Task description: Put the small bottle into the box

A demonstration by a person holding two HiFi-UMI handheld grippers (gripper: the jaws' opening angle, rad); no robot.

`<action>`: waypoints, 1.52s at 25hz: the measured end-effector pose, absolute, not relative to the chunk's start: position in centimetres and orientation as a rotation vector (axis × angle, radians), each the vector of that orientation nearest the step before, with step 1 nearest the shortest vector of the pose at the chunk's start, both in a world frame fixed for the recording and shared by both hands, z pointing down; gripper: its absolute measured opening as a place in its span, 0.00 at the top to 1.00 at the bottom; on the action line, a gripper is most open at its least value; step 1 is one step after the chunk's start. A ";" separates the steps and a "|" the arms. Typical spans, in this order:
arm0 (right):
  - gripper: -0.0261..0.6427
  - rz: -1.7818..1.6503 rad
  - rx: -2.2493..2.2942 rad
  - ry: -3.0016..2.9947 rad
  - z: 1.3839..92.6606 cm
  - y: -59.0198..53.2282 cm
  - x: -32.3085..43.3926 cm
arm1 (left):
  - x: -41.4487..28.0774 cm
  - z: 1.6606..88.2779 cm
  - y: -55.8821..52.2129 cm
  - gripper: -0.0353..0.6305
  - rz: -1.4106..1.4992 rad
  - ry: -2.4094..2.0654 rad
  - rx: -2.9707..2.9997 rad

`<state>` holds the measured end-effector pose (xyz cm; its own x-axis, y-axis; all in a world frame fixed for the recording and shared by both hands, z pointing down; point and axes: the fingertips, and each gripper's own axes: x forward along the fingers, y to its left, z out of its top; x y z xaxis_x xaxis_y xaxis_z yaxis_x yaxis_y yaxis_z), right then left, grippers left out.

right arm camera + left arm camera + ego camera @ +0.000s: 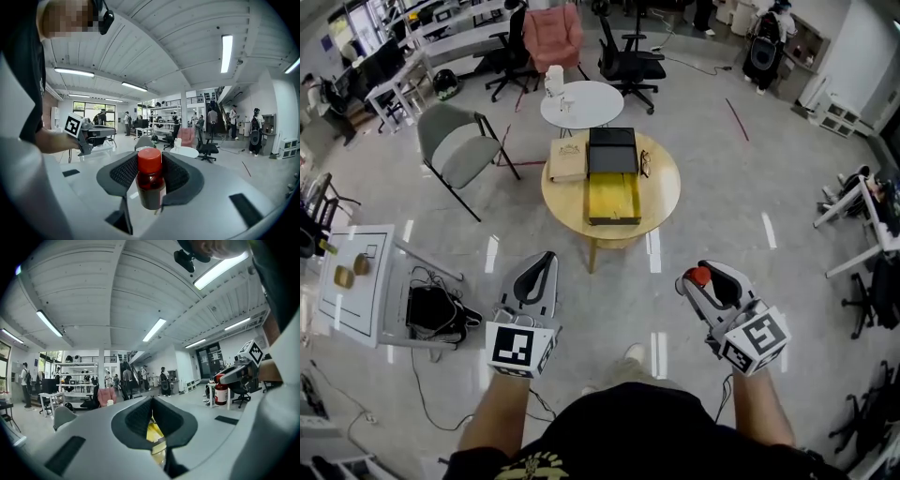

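While right claw (151,172) clamps small bottle (151,187), left claw (151,412) fully closed

A round table of light wood (662,202) stands on a grey, glossy floor (722,169) marked with short white stripes. Near the table's middle lies an open rectangular box with a yellow inside and dark rim (613,198). A flat black rectangular panel (612,151) touches the box's far edge; whether it is the box's lid cannot be told. Just left of the panel lies a flat tan book-like block (567,161), and just right of it a pair of dark-framed glasses (644,164). Behind stands a smaller round white table (598,101), carrying a white container (554,81) at its far left edge.
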<state>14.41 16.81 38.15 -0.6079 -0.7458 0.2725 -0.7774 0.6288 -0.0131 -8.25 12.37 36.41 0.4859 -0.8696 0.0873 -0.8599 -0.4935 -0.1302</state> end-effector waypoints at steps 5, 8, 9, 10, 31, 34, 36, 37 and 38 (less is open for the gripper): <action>0.71 0.178 1.180 -2.648 37.5 13.6 15.1 | -7.0 36.1 9.3 0.92 -0.231 1.562 -2.643; 0.71 0.190 1.176 -2.659 37.3 12.2 16.8 | -5.8 35.5 7.7 0.92 -0.233 1.579 -2.637; 0.71 0.188 1.174 -2.662 37.2 11.8 17.4 | -5.3 35.1 7.3 0.92 -0.230 1.582 -2.629; 0.71 0.186 1.173 -2.666 37.1 11.4 18.0 | -4.9 34.8 6.8 0.92 -0.225 1.585 -2.620; 0.71 0.239 1.050 -2.745 38.9 9.2 22.0 | -2.2 35.0 6.7 0.92 -0.282 1.746 -2.569; 0.71 0.247 1.068 -2.742 39.1 9.3 22.0 | -2.2 35.3 6.6 0.92 -0.284 1.740 -2.575; 0.71 0.249 1.077 -2.738 39.1 9.5 22.0 | -2.2 35.2 6.5 0.92 -0.281 1.729 -2.579; 0.71 0.249 1.081 -2.735 39.2 9.5 22.0 | -2.1 35.2 6.4 0.92 -0.282 1.721 -2.580; 0.71 0.251 1.085 -2.733 39.2 9.6 22.0 | -2.0 35.3 6.3 0.92 -0.285 1.714 -2.582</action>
